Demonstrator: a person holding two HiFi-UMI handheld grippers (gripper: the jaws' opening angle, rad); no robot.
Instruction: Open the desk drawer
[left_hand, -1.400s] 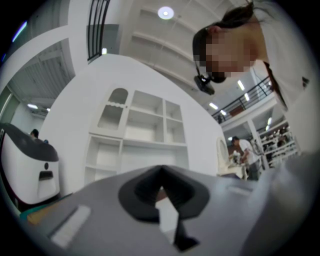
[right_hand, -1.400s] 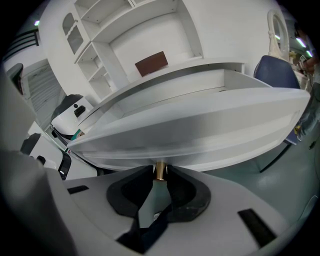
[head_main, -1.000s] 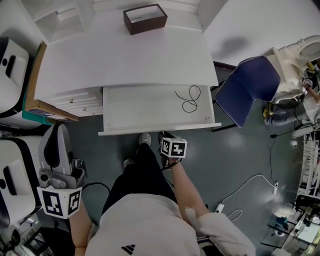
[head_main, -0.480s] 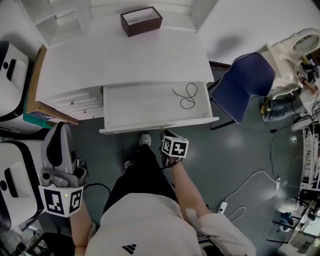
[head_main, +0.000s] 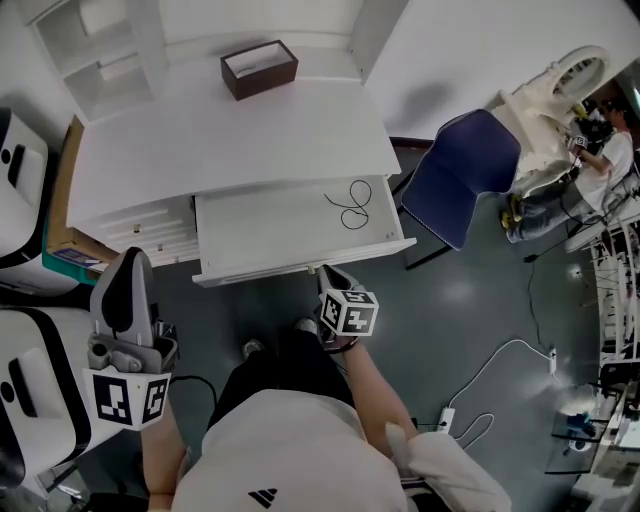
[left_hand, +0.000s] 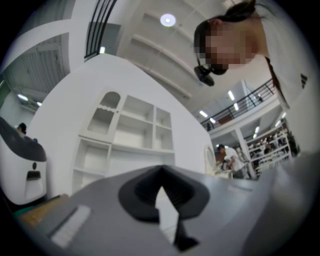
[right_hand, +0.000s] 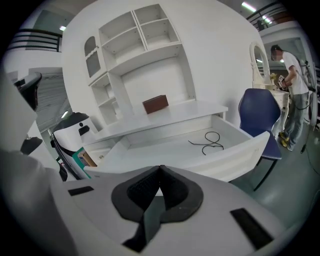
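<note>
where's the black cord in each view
Head view: cord in the right part of the open drawer, just above centre.
Left gripper view: not in it.
Right gripper view: right of centre, on the drawer floor.
Shared landmark: brown box on the desk, seen in head and right gripper views.

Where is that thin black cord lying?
In the head view the black cord lies inside the open drawer, near its right end, on the side toward the blue chair.
</note>
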